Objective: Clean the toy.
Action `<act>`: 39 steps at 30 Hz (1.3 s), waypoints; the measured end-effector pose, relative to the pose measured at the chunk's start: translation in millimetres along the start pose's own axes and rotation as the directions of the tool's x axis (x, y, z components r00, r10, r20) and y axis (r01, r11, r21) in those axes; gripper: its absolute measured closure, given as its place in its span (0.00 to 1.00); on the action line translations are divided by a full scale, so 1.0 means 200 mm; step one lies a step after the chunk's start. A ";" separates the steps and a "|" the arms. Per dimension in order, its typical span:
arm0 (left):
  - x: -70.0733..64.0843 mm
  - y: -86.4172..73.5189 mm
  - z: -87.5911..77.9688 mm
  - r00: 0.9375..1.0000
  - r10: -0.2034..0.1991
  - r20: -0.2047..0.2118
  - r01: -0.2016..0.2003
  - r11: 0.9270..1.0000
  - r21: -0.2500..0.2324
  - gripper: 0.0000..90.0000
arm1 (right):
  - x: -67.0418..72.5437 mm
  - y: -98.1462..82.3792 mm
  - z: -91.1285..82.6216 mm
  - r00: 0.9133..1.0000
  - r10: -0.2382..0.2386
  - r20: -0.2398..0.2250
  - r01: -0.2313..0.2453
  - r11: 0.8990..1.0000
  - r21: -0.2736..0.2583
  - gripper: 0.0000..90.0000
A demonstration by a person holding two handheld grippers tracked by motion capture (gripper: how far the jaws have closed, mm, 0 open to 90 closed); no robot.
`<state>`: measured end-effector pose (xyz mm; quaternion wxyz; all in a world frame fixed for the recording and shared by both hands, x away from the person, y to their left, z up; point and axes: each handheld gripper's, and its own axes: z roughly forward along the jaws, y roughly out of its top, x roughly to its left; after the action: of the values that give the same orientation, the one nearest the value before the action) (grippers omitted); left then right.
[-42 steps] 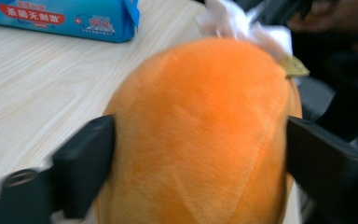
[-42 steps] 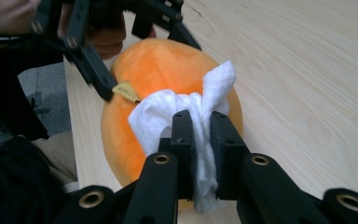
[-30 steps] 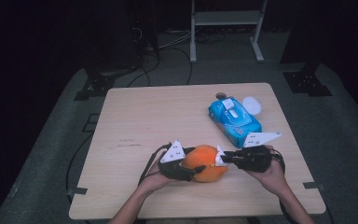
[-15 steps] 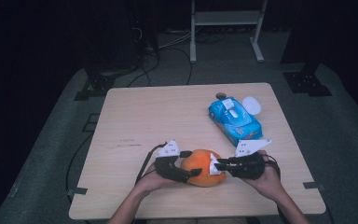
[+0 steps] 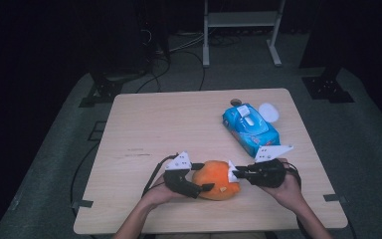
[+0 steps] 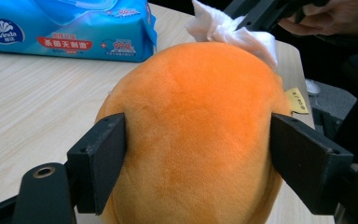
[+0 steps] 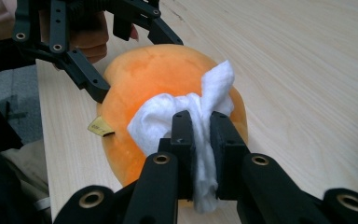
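Left gripper clamps soft plush at its sides; right gripper pinches limp wipe. Light, squashy.

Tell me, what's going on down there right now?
Left gripper clamped on round orange plush toy. Right gripper pinching white tissue wad against it. Nothing in the way; blue wipes pack apart.

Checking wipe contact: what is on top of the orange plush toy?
A crumpled white wipe, pinched in the right gripper, lies against the orange plush toy. The plush beneath the wipe is hidden.
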<state>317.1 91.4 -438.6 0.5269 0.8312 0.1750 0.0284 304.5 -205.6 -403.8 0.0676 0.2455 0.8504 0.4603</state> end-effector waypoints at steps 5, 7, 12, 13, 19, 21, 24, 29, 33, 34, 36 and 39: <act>0.00 0.00 0.00 1.000 0.000 -0.002 0.000 1.000 0.002 0.23 | -0.06 -0.08 0.00 0.998 0.038 0.046 -0.040 0.998 0.054 0.89; -0.01 0.01 0.01 1.000 0.008 -0.017 -0.007 1.000 0.010 0.23 | -0.06 -0.09 -0.01 0.998 0.050 0.035 -0.052 0.998 0.047 0.89; -0.07 0.04 0.04 0.999 0.044 -0.033 -0.043 0.999 0.027 0.22 | 0.03 0.02 -0.03 1.000 0.000 -0.013 -0.001 0.999 -0.034 0.89; -0.07 0.04 0.04 0.998 0.051 -0.033 -0.050 0.998 0.035 0.21 | 0.05 0.03 -0.02 1.000 -0.014 -0.016 0.014 0.999 -0.031 0.89; 0.00 0.04 0.01 0.998 -0.054 -0.029 0.054 0.999 0.000 0.08 | 0.01 -0.02 -0.03 1.000 0.010 -0.027 -0.010 1.000 -0.011 0.88; 0.01 0.02 0.03 0.996 -0.090 -0.010 0.090 0.996 0.021 0.05 | -0.01 -0.02 -0.04 0.999 0.024 -0.033 -0.025 1.000 -0.019 0.88; 0.01 0.00 0.07 0.994 -0.107 0.035 0.105 0.993 0.056 0.05 | -0.03 -0.03 -0.05 0.999 0.030 -0.029 -0.030 1.000 -0.001 0.88; -0.02 0.01 0.05 0.998 -0.050 0.028 0.050 0.999 -0.003 0.30 | -0.01 -0.04 -0.04 0.999 0.036 -0.035 -0.035 0.999 0.005 0.89; -0.05 0.09 -0.02 0.995 0.090 -0.054 -0.094 0.993 -0.077 0.35 | 0.02 0.03 -0.05 0.999 0.018 -0.033 -0.020 0.997 -0.069 0.89; -0.06 0.09 -0.02 0.990 0.120 -0.079 -0.125 0.990 -0.069 0.35 | 0.02 0.04 -0.05 1.000 0.012 -0.026 -0.014 0.997 -0.079 0.89; -0.04 0.08 -0.01 0.982 0.157 -0.102 -0.159 0.987 -0.017 0.31 | 0.01 0.04 -0.04 1.000 0.017 -0.011 -0.017 0.997 -0.073 0.89; 0.02 0.02 0.01 0.999 0.034 -0.030 -0.035 0.999 -0.018 0.17 | -0.03 -0.02 0.05 1.000 0.023 0.012 -0.023 0.999 0.023 0.89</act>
<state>322.2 89.7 -436.4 0.5314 0.8287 0.1682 0.0512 311.7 -203.7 -413.8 0.0645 0.2589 0.8525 0.4496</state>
